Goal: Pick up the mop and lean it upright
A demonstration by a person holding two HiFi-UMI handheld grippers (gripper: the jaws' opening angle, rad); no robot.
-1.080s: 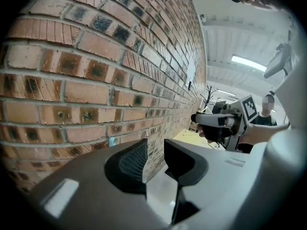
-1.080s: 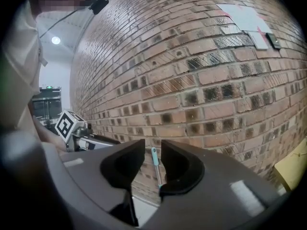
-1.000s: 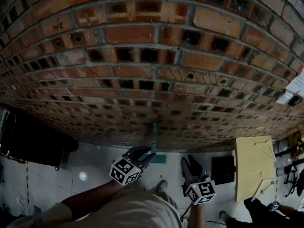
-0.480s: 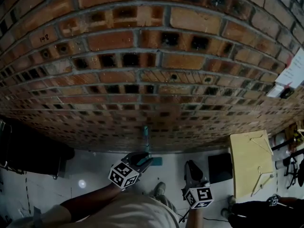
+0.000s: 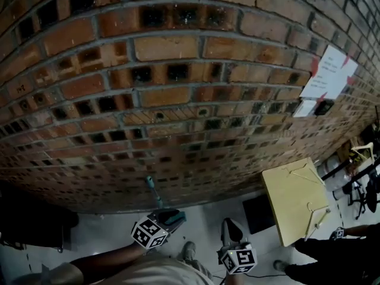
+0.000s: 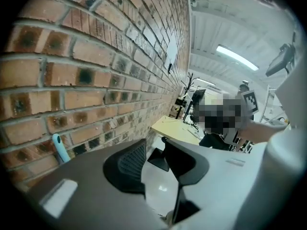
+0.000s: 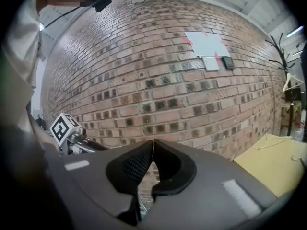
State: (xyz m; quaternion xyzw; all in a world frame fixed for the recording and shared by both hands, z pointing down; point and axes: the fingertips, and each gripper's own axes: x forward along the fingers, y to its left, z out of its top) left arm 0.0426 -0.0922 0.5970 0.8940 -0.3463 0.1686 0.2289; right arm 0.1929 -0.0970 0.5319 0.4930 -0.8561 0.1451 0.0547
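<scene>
Head view: high up, steeply down brick wall (image 5: 178,100) to floor (image 5: 107,230) at 6 o'clock. Left gripper view: hugging wall, looking along it; shares mop handle (image 6: 59,148) with head view. Right gripper view: facing wall, farther back. All show yellow counter (image 5: 295,200).

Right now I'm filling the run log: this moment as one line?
mop handle: against wall | left gripper: jaws just opening, empty | right gripper: shut, empty
</scene>
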